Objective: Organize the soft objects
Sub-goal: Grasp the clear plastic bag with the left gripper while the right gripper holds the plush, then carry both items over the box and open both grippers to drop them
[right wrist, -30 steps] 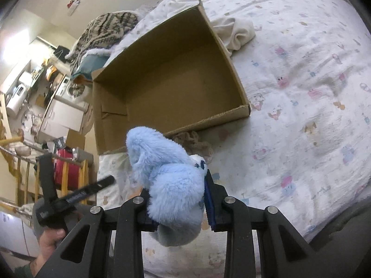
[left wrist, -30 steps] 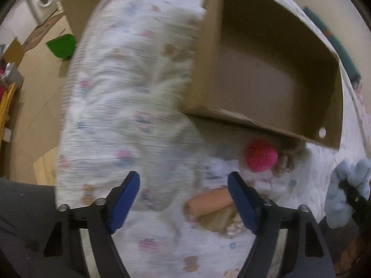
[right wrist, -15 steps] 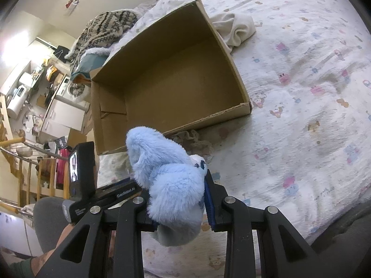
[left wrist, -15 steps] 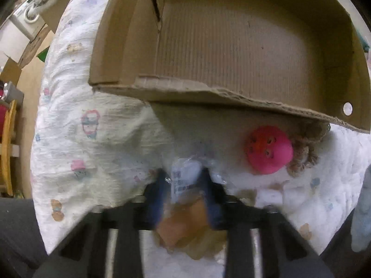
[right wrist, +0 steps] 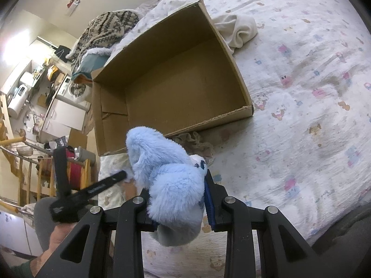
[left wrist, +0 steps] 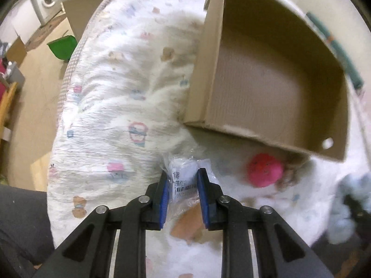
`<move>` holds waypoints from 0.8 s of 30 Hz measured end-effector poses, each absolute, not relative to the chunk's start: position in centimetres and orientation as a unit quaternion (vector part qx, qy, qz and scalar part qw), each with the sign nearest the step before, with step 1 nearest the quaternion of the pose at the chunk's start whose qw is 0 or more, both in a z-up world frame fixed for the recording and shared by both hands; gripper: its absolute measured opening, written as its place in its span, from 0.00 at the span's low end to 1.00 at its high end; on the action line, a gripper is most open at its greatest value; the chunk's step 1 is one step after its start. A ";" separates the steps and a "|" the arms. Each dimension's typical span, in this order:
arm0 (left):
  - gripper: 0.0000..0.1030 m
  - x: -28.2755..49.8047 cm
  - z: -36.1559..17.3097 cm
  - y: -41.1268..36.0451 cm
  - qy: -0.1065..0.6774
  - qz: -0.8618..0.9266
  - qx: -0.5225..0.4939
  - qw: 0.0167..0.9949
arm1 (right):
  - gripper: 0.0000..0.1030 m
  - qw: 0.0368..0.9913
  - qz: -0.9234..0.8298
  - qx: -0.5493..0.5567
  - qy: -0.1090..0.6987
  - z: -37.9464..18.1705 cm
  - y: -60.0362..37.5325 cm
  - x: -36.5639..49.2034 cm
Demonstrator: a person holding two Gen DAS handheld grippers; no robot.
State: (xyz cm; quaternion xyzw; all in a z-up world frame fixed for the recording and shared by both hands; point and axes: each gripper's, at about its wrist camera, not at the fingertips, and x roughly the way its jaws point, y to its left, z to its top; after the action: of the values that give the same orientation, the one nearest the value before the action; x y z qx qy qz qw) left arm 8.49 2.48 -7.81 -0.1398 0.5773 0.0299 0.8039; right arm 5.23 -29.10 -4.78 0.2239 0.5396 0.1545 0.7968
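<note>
My left gripper (left wrist: pixel 182 180) is shut on a clear plastic packet with a white label (left wrist: pixel 183 173), held above the bed in front of the open cardboard box (left wrist: pixel 266 85). A brown soft item (left wrist: pixel 189 222) shows inside the packet below the jaws. A pink ball (left wrist: pixel 264 170) and a brown frilly cloth (left wrist: pixel 289 176) lie at the box's near wall. My right gripper (right wrist: pixel 180 199) is shut on a fluffy light blue plush (right wrist: pixel 171 173), held over the bed near the box (right wrist: pixel 176 85). The box is empty.
The patterned white bedsheet (right wrist: pixel 301 92) covers the bed. A cream cloth (right wrist: pixel 236 32) lies behind the box. A knitted blanket (right wrist: pixel 104 27) is piled at the bed's far end. A green bin (left wrist: pixel 62 47) stands on the floor to the left, past the bed's edge.
My left gripper closed on the plastic packet and lifted it, pulling back from the box. My right gripper holds the blue plush almost still.
</note>
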 end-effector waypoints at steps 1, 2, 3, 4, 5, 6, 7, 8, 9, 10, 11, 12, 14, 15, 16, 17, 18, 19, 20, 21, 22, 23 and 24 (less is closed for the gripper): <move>0.20 8.3 -7.4 2.4 0.572 0.023 -0.143 0.807 | 0.31 0.797 0.155 0.221 0.540 -4.8 -29.0 5.2; 0.20 8.0 -6.7 2.6 0.565 0.018 -0.147 0.812 | 0.31 0.798 0.155 0.220 0.540 -4.8 -28.9 5.2; 0.20 7.7 -6.1 2.7 0.559 0.015 -0.147 0.816 | 0.31 0.798 0.155 0.218 0.540 -4.8 -28.9 5.2; 0.20 7.5 -5.3 2.9 0.552 0.016 -0.143 0.821 | 0.31 0.799 0.154 0.216 0.539 -4.7 -28.8 5.1; 0.20 7.2 -5.1 2.8 0.547 0.016 -0.142 0.825 | 0.31 0.801 0.154 0.215 0.537 -4.6 -28.8 5.0; 0.20 6.8 -4.9 2.9 0.545 0.014 -0.140 0.827 | 0.31 0.803 0.155 0.214 0.535 -4.5 -28.8 5.0; 0.20 6.5 -4.8 2.9 0.545 0.014 -0.134 0.827 | 0.31 0.804 0.156 0.214 0.532 -4.4 -28.8 4.9; 0.20 6.3 -4.8 2.6 0.547 0.016 -0.126 0.827 | 0.31 0.806 0.158 0.213 0.529 -4.2 -28.7 4.8; 0.20 6.0 -4.7 2.7 0.548 0.018 -0.123 0.827 | 0.31 0.808 0.160 0.211 0.526 -4.1 -28.7 4.8; 0.20 5.8 -4.8 2.8 0.549 0.018 -0.122 0.827 | 0.31 0.810 0.161 0.209 0.523 -4.0 -28.6 4.7; 0.20 5.7 -4.7 2.5 0.549 0.016 -0.122 0.827 | 0.31 0.812 0.163 0.206 0.521 -3.9 -28.6 4.6; 0.20 6.1 -4.5 2.0 0.549 0.017 -0.119 0.827 | 0.31 0.814 0.163 0.204 0.519 -3.8 -28.6 4.6; 0.20 6.7 -4.2 1.4 0.549 0.021 -0.112 0.828 | 0.31 0.817 0.165 0.199 0.515 -3.6 -28.4 4.4; 0.20 6.4 -3.8 1.4 0.550 0.021 -0.113 0.828 | 0.31 0.819 0.167 0.198 0.512 -3.5 -28.4 4.4; 0.20 6.4 -3.6 1.4 0.550 0.021 -0.115 0.827 | 0.31 0.822 0.168 0.196 0.508 -3.3 -28.4 4.3; 0.20 6.4 -3.3 1.5 0.549 0.021 -0.117 0.827 | 0.31 0.825 0.170 0.192 0.504 -3.1 -28.3 4.3; 0.20 6.4 -2.9 1.5 0.547 0.020 -0.116 0.829 | 0.31 0.827 0.170 0.190 0.502 -2.9 -28.3 4.2; 0.20 6.5 -2.6 1.4 0.545 0.018 -0.114 0.831 | 0.31 0.828 0.171 0.188 0.499 -2.6 -28.3 4.2; 0.20 6.5 -2.1 1.3 0.541 0.014 -0.110 0.834 | 0.31 0.831 0.173 0.183 0.495 -2.3 -28.2 4.2; 0.20 6.6 -1.6 1.1 0.538 0.011 -0.106 0.836 | 0.31 0.833 0.174 0.177 0.494 -2.0 -28.1 4.2; 0.20 6.7 -1.2 1.0 0.534 0.007 -0.101 0.839 | 0.31 0.835 0.175 0.173 0.492 -1.7 -28.0 4.3; 0.20 6.8 -0.6 0.8 0.529 0.003 -0.095 0.843 | 0.31 0.837 0.178 0.171 0.488 -1.4 -28.0 4.3; 0.20 7.0 0.0 0.6 0.524 -0.001 -0.092 0.847 | 0.31 0.839 0.181 0.169 0.484 -1.0 -28.0 4.4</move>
State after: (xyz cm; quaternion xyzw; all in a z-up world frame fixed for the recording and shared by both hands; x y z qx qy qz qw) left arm 7.02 0.61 -0.02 -0.0916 0.5241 -0.0006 0.8467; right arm 4.45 -28.00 -0.99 0.1693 0.4838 0.1811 0.8393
